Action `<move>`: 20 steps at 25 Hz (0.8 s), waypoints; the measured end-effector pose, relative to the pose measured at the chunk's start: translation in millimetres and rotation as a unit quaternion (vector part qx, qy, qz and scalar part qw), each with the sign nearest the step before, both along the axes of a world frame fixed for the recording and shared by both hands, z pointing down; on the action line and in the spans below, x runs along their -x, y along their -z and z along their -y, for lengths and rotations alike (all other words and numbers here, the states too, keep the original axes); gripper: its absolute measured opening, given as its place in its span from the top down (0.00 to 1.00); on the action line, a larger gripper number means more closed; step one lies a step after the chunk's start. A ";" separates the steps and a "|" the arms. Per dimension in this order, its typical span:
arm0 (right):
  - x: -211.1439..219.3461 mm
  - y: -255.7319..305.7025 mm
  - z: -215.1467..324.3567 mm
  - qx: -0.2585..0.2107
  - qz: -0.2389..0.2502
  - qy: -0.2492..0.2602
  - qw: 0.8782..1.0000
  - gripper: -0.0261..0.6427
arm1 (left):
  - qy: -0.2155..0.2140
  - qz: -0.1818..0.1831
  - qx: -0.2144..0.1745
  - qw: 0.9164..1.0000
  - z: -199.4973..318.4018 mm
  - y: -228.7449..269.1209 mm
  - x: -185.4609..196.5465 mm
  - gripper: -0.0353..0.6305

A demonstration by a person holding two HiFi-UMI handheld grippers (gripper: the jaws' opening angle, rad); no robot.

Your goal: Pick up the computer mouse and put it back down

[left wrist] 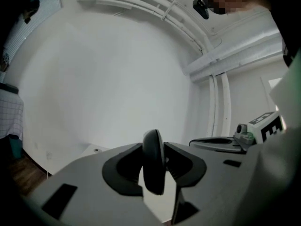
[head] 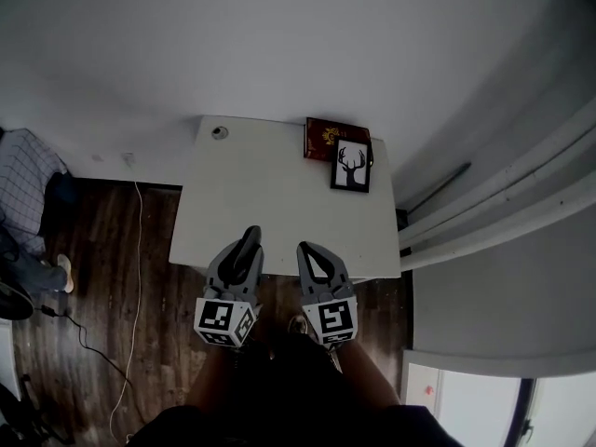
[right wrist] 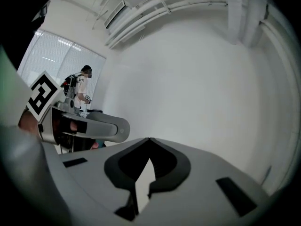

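Note:
A dark computer mouse point(left wrist: 153, 173) stands on edge between the jaws of my left gripper point(left wrist: 154, 149), which is shut on it. In the head view the left gripper point(head: 250, 237) hangs over the near edge of the white table point(head: 279, 189) with the mouse point(head: 246, 250) dark at its tip. Just to its right, my right gripper point(head: 305, 249) is shut with nothing in it. Its jaws meet in the right gripper view point(right wrist: 149, 139). Both grippers point roughly level at the white wall.
At the table's far right corner lie a red box point(head: 324, 137) and a framed deer picture point(head: 352, 168). A round grommet point(head: 220, 132) sits at the far left corner. A white cable point(head: 138, 250) runs over the wooden floor on the left. White pipes point(head: 503, 203) line the right wall.

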State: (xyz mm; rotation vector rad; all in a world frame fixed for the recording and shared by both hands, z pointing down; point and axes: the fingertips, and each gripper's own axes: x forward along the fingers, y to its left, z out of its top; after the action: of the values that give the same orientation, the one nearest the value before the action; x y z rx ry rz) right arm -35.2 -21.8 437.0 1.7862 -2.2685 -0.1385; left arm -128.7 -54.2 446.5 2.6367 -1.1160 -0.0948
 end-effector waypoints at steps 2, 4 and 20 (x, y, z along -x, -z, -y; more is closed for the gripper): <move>0.0 6.7 -9.2 -0.007 0.004 0.013 1.000 0.93 | 0.006 0.007 -0.013 1.000 -6.7 6.9 -3.6 0.75; -6.0 11.3 -17.3 -0.009 0.014 0.018 1.000 0.93 | 0.009 0.016 -0.021 1.000 -14.4 11.9 -10.2 0.75; -96.2 21.6 -108.9 -0.014 0.044 0.012 0.999 0.93 | -0.001 0.031 -0.049 0.998 -112.9 21.4 -118.2 0.75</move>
State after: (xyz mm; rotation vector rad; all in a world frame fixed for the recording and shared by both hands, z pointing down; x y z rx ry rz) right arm 61.0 87.2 415.5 1.8143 -2.3593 -0.0997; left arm -10.5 58.7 425.1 2.7444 -1.1549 -0.0698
